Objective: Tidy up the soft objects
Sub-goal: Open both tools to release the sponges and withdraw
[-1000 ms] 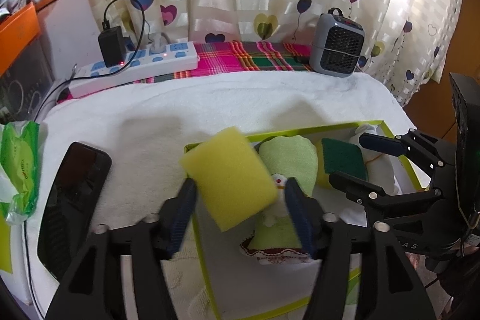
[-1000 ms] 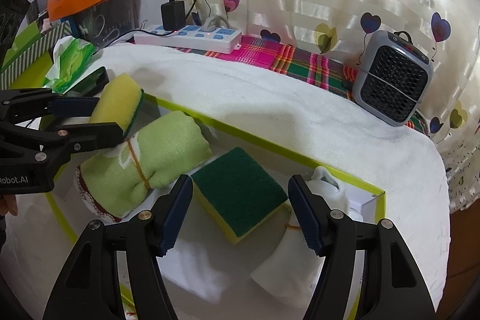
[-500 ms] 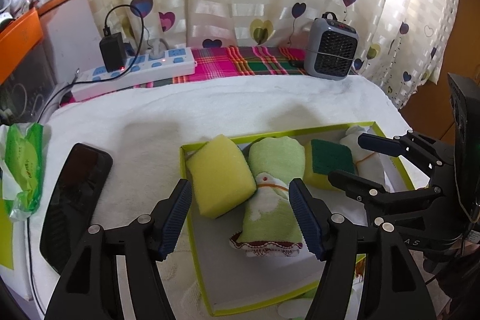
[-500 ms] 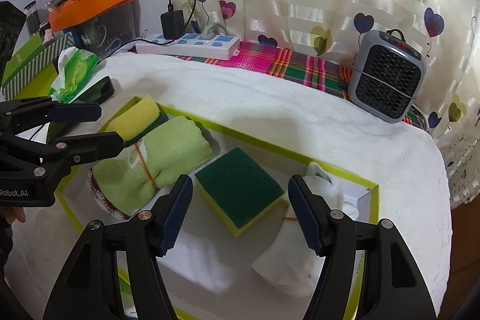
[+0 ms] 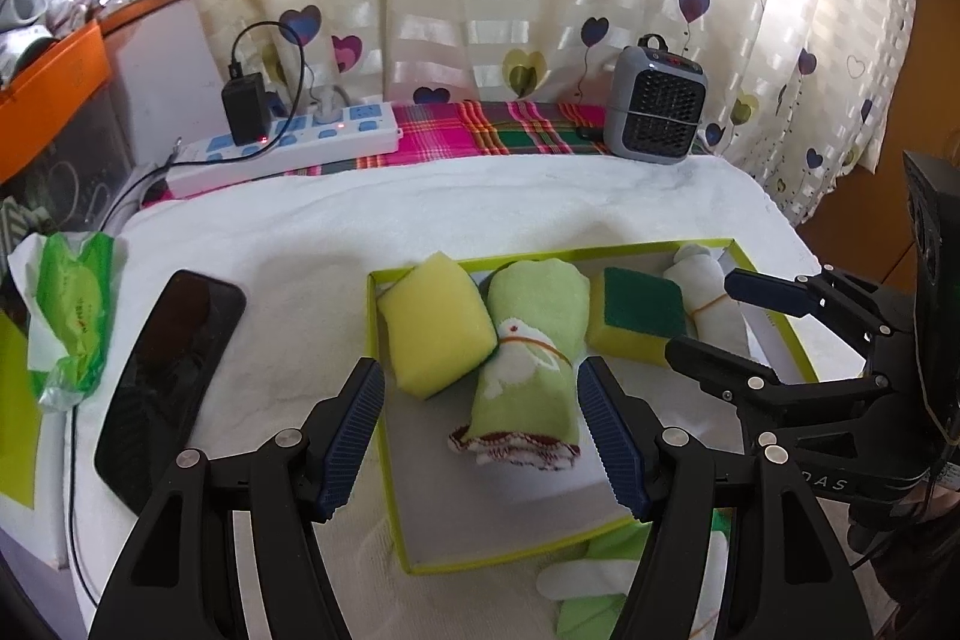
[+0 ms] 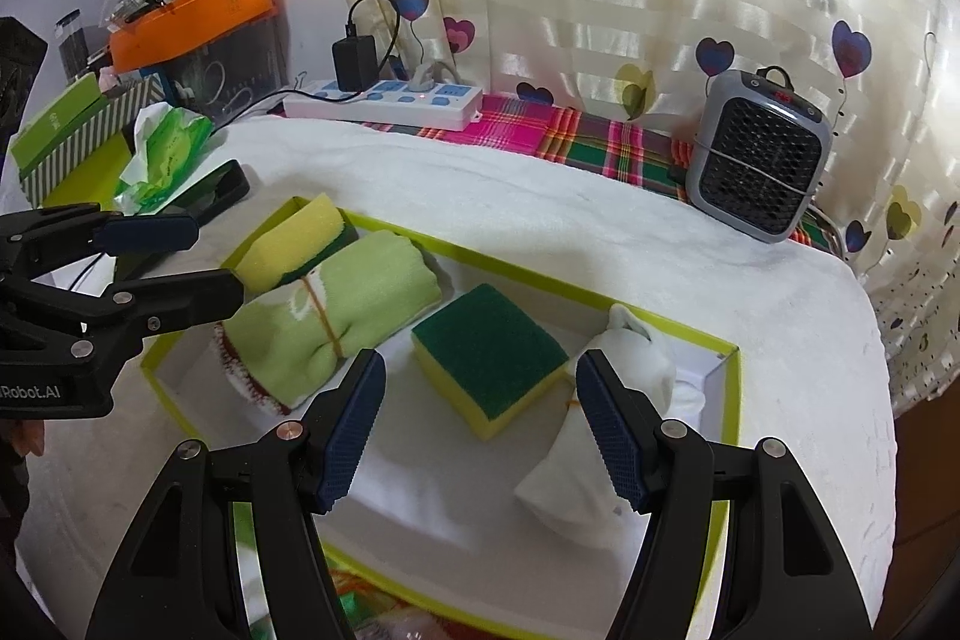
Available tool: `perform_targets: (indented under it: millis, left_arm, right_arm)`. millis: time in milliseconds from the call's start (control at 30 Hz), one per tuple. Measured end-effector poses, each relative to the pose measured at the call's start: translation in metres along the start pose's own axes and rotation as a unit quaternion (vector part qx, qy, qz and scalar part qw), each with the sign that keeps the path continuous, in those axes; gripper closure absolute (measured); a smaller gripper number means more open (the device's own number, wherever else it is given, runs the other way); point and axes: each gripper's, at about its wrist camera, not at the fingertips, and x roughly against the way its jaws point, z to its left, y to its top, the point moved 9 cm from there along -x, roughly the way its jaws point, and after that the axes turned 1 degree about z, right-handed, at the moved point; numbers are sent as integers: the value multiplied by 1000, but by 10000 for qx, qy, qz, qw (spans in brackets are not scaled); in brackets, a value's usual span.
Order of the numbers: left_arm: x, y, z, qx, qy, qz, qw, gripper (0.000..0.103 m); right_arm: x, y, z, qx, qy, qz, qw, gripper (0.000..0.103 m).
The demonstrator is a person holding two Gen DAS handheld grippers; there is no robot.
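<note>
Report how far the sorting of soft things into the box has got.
Done: the yellow sponge, green towel roll, green-topped sponge and white roll lie side by side in the box. In hand: nothing; left gripper and right gripper are open and empty. Left: seemingly only soft items outside the box's near edge.

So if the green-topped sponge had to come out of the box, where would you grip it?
Grip the green-topped sponge across its yellow side faces, coming from above. It lies flat, scourer up, with free space on both sides between the green towel roll and white roll.
</note>
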Motion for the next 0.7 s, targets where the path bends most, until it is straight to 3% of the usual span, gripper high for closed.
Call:
perform_targets:
  millis: [700]
  left_arm:
    - [46,-45,-18,-5,355,-334,9988,36]
  right_arm:
    - [56,-37,-5,-505,21,-361,9981,36]
